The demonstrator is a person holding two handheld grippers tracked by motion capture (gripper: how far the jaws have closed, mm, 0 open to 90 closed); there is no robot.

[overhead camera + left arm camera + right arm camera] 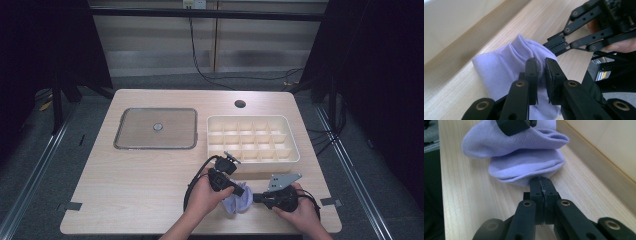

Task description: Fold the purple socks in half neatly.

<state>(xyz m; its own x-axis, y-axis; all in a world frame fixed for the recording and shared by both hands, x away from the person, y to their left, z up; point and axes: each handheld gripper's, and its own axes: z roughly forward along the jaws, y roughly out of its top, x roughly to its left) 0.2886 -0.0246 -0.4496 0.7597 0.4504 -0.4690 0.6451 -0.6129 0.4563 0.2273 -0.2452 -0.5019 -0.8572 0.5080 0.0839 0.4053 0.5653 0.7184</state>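
A pale lavender sock (236, 203) lies bunched on the wooden table near its front edge, between the person's two hands. My left gripper (242, 189) comes at it from the left. In the left gripper view its jaws (541, 65) are shut, pinching a fold of the sock (499, 67). My right gripper (256, 197) reaches in from the right. Its jaws (541, 183) are closed tight on the sock's (524, 160) near edge. The right gripper (552, 46) also bites the cloth's far side in the left gripper view.
A white box (252, 156) divided into several compartments stands just behind the sock. A flat grey-framed lid (135, 128) with a small round knob lies at the back left. A round hole (240, 104) is in the tabletop near the far edge.
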